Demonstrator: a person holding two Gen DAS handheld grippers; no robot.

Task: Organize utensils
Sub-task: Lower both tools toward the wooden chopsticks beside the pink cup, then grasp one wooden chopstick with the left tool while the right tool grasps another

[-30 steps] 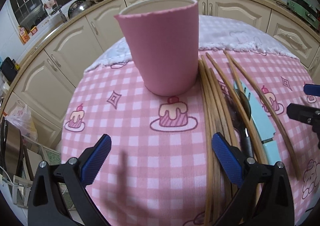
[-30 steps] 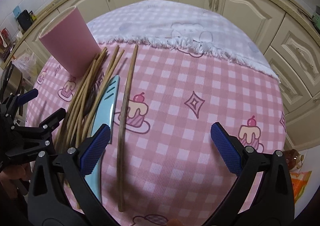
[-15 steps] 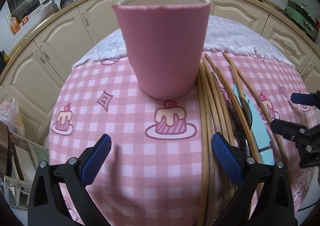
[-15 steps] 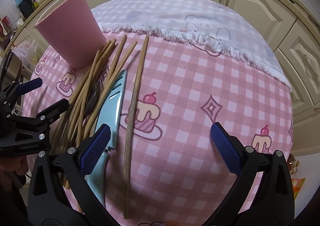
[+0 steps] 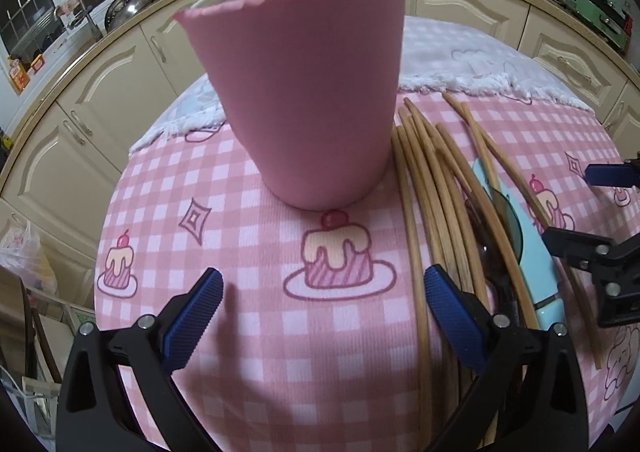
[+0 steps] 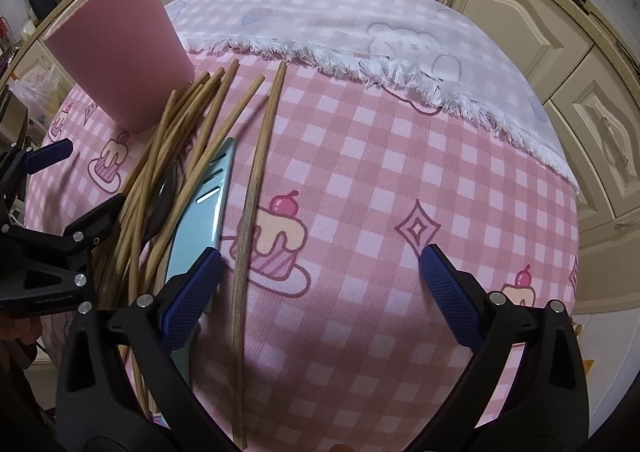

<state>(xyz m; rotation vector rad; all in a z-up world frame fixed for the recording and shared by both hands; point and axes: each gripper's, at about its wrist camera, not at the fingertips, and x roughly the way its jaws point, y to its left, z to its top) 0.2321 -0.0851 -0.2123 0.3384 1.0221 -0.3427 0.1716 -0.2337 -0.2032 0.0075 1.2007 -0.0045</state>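
Left to right across the counter (image 6: pixel 400 179), which is covered in a pink checked cloth: the left tongs (image 5: pixel 320 316) hang released, jaws wide apart and holding nothing, aimed at the pink cup (image 5: pixel 308 99); the cup stands upright near the far left of the cloth, ahead of these tongs and apart from them.

Just right of the cup's base lies the bundle of wooden chopsticks (image 5: pixel 432 187), loose and fanned, some crossing one another; the nearest stick runs past the inner side of the left tongs' right finger; whether it touches cannot be told. Within the bundle lies a dark spoon (image 5: pixel 486 248), largely covered by sticks; beside it a pale blue knife (image 6: pixel 204 207), blade pointing away, partly under one stick. Further right, one chopstick (image 6: pixel 250 219) lies alone, clear of the heap.

The right tongs (image 6: pixel 320 292) are likewise released and empty; the lone chopstick runs between their jaws, close to the left finger; the knife handle passes beneath that same finger.

Handling, by judgement: the chopsticks appear light, stiff and smooth, liable to roll or slip; best taken about mid-length, one or few at a time, the lone stick first as it is unobstructed; the knife best taken by the handle, clear of the edge; the spoon not reachable until the sticks above it are lifted; the cup looks light and tall, so may tip if a stick is pushed against its rim.
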